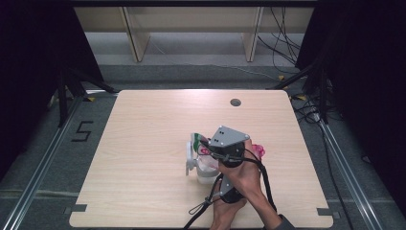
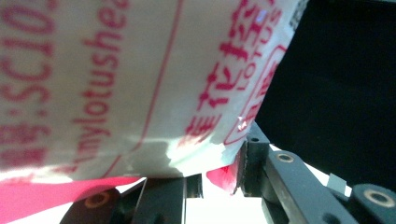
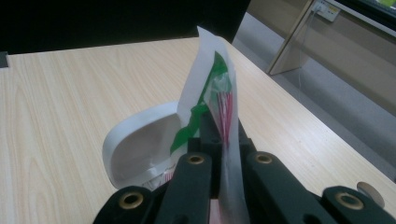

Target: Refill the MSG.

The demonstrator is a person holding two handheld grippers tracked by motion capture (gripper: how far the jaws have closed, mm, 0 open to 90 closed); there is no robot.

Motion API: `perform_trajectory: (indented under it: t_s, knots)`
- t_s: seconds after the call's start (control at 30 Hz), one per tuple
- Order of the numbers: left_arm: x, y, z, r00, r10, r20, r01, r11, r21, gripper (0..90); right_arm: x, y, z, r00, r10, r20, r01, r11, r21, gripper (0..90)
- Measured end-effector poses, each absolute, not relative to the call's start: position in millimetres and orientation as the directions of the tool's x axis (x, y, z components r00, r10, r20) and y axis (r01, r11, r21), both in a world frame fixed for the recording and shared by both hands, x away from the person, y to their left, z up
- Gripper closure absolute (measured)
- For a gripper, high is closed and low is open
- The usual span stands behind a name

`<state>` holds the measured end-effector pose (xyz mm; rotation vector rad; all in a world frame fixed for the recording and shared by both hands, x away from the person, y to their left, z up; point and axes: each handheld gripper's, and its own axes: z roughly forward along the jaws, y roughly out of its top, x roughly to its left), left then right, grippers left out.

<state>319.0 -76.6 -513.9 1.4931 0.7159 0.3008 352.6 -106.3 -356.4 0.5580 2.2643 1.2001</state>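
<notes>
Centre of the high view: a printed plastic packet (image 1: 203,143) held above a white container (image 1: 197,165) on the wooden table (image 1: 143,143), just below the middle of the frame. The right gripper (image 1: 210,146), under its grey three-cornered plate, and the left gripper (image 1: 225,194), lower down, overlap there.

Right gripper view: the packet (image 3: 210,84) stands on edge in the centre, its long axis near vertical and its corner pointing to the top of the frame; the black jaws are pressed together on its lower part, pinching the film. Green and red print shows, too folded to read. The white container (image 3: 140,144) lies at lower left.

Left gripper view: the packet (image 2: 140,79) fills the upper left; the jaws pinch its lower edge. Red writing reads "mylotushea", "SC10" and "LOTUS", with Chinese characters.
</notes>
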Motion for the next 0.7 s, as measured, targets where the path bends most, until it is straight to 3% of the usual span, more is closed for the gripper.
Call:
perform_trajectory:
  t_s: [0.4,0.43,0.5,0.53,0.57,0.6,0.63,0.67,0.7]
  knots:
    - [319,-75,-514,0.773,0.586,-0.244,0.243,0.082,0.966,75.1,353,-107,-357,-0.785,0.578,-0.223,0.134,0.51,0.85,90.0]
    - [316,-85,-512,0.751,0.555,-0.358,0.273,0.233,0.933,75.1,353,-107,-356,-0.793,0.562,-0.237,0.115,0.519,0.847,90.0]
    - [317,-87,-513,0.741,0.556,-0.376,0.284,0.247,0.926,75.1,352,-105,-357,-0.788,0.573,-0.226,0.132,0.516,0.847,90.0]
    - [319,-75,-514,0.772,0.581,-0.258,0.262,0.079,0.962,75.1,354,-106,-357,-0.793,0.56,-0.239,0.12,0.529,0.84,90.0]
    - [320,-73,-514,0.776,0.584,-0.237,0.256,0.052,0.965,75.1,354,-106,-359,-0.788,0.572,-0.228,0.133,0.52,0.844,90.0]
    - [320,-75,-514,0.766,0.597,-0.238,0.246,0.071,0.967,75.1,355,-106,-358,-0.789,0.57,-0.229,0.13,0.519,0.845,90.0]
    - [317,-83,-513,0.752,0.565,-0.339,0.27,0.204,0.941,75.1,354,-106,-358,-0.792,0.569,-0.221,0.135,0.517,0.845,90.0]
    - [317,-85,-512,0.748,0.558,-0.361,0.275,0.234,0.932,75.1,354,-107,-357,-0.792,0.563,-0.236,0.12,0.521,0.845,90.0]
    - [319,-78,-513,0.755,0.595,-0.275,0.254,0.122,0.96,75.1,354,-107,-356,-0.792,0.564,-0.236,0.12,0.521,0.845,90.0]
